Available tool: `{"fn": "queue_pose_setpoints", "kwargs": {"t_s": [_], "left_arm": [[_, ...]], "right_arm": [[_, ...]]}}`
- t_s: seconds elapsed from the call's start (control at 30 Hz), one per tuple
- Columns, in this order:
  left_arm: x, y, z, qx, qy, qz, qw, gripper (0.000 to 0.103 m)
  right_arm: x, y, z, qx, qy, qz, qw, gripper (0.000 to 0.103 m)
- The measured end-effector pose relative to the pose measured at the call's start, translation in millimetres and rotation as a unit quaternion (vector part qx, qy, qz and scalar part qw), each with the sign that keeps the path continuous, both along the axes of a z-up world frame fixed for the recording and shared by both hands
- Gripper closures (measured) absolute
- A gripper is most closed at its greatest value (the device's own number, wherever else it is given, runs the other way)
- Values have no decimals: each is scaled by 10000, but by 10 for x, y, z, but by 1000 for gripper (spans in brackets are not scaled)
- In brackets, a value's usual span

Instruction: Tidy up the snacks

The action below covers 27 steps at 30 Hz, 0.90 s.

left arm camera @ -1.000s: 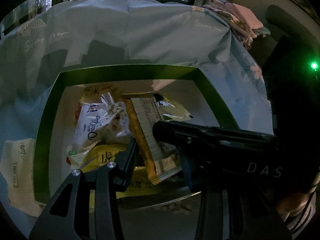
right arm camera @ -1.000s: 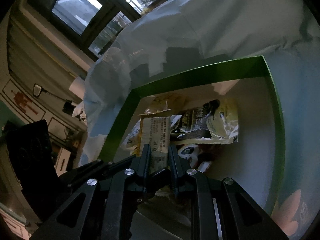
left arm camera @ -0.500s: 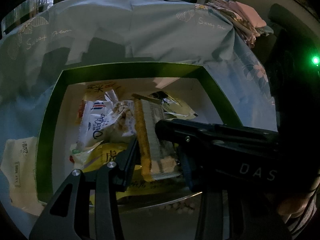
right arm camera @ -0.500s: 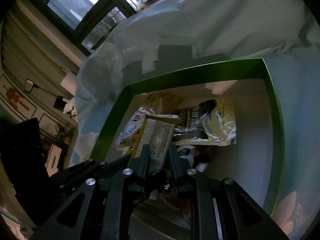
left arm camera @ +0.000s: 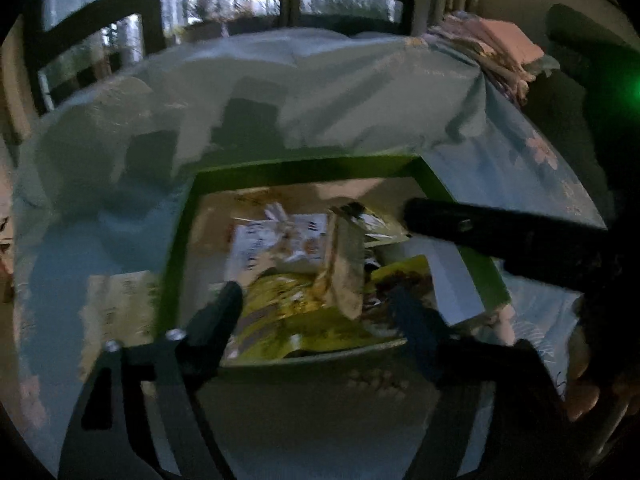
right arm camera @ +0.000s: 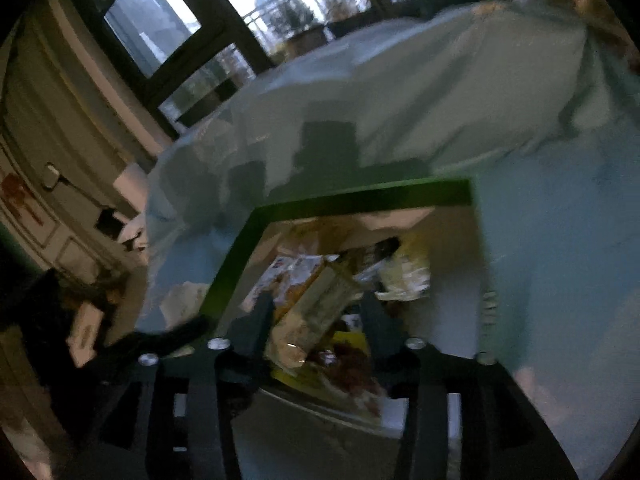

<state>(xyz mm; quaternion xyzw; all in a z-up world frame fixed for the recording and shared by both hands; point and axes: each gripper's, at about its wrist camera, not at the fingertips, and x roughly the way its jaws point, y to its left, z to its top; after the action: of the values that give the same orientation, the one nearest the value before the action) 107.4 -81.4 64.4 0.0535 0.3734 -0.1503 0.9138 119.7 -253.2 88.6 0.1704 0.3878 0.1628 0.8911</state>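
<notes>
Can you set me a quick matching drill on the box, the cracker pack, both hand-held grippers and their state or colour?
Things:
1. box
2. cracker pack
3. left hand-held gripper
4. folded clothes

Descriptions:
A. open, over the near end of the box
B. pink, at the far right
C. green rim
D. lying on the other snacks in the box

Pairs: 1-C, 2-D, 3-A, 4-B

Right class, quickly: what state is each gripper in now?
Left gripper: open, holding nothing.
Right gripper: open, snack packet between its fingers, not clamped.
</notes>
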Motion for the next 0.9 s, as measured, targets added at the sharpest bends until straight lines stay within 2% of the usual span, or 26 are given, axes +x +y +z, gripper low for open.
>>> {"fn": "queue_pose_setpoints", "kwargs": {"t_s": [0.07,0.13,0.17,0.2,0.23,0.27,0.37,0.53,0.9], "left_arm": [[-92,71,89,59,-131,157,9998,18],[-184,152,184,129,-195,311,9992,17],[-227,186,225,136,-237,380,9989,17],[-279,225,274,161,-279,472,9984,15],[-323,258,322,179,-296,563,9978,5],[-370,293,364,172,-306,670,9971,0],[-527,377,498,172,-321,852,9957,0],[-652,432,591,147,-35,950,9954,0],[-755,497,606,219,80,1086,9938,0]], "right_arm": [[-108,-16,117,-301,-122,-141,9994,39],[-205,-16,207,-653,-119,-263,9974,18],[-287,-7,261,-859,-124,-345,9956,15],[-335,-2,293,-952,-152,-358,9947,15],[-411,11,338,-1093,-176,-378,9931,15],[-473,5,371,-1213,-164,-440,9915,15],[-608,22,415,-1349,-36,-488,9897,14],[-769,147,462,-1547,168,-374,9871,14],[-933,349,522,-1714,249,-182,9847,14]]}}
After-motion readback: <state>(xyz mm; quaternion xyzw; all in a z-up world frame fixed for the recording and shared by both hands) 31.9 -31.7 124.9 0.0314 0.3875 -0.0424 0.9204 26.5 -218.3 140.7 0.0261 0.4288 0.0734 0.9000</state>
